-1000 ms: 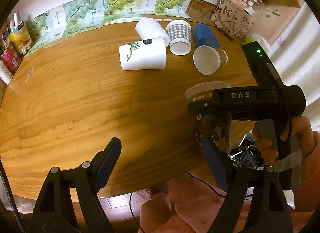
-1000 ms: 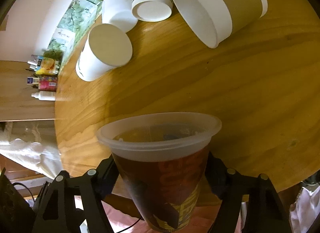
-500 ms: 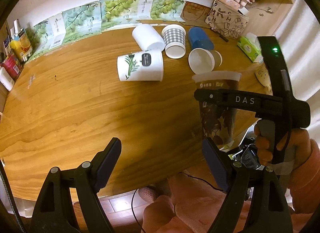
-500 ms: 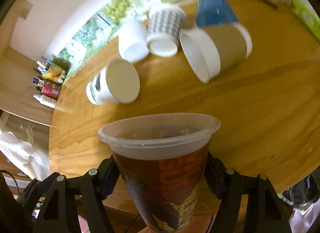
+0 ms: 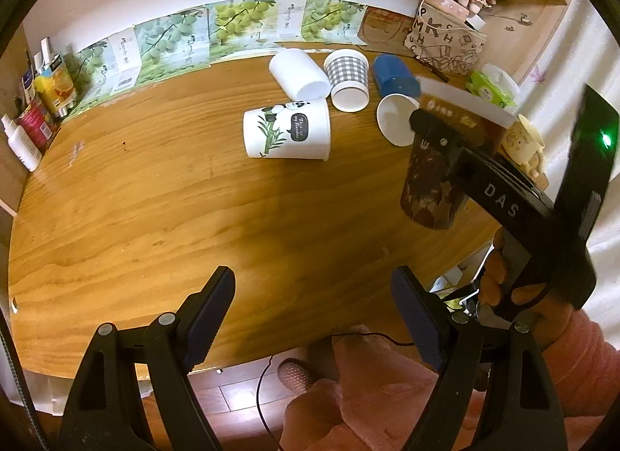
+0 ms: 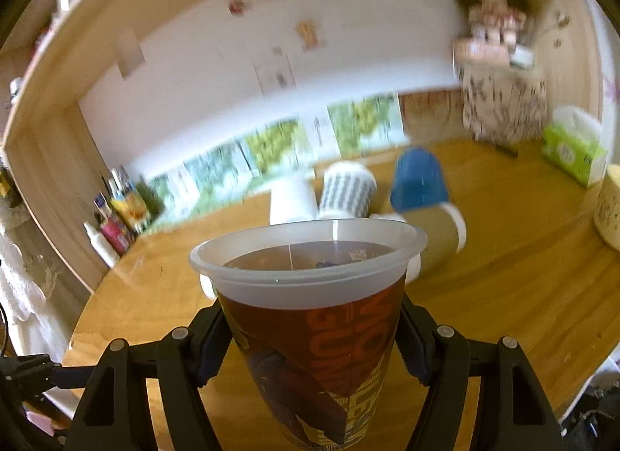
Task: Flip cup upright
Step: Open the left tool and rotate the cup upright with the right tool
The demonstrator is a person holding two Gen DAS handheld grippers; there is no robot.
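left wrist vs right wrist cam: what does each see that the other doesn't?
Left wrist only: the open left gripper, the panda cup on its side, and the right gripper from outside.

Right wrist only: the right gripper shut on the clear-rimmed brown cup, seen near upright into its mouth; wall above the table.

Both: that brown cup, checked cup, blue cup, table.

We see bare table [image 5: 155, 218] ahead of the left gripper [image 5: 314, 319]; toppled cups (the panda cup [image 5: 286, 135] nearest) block the far side, near the wall.
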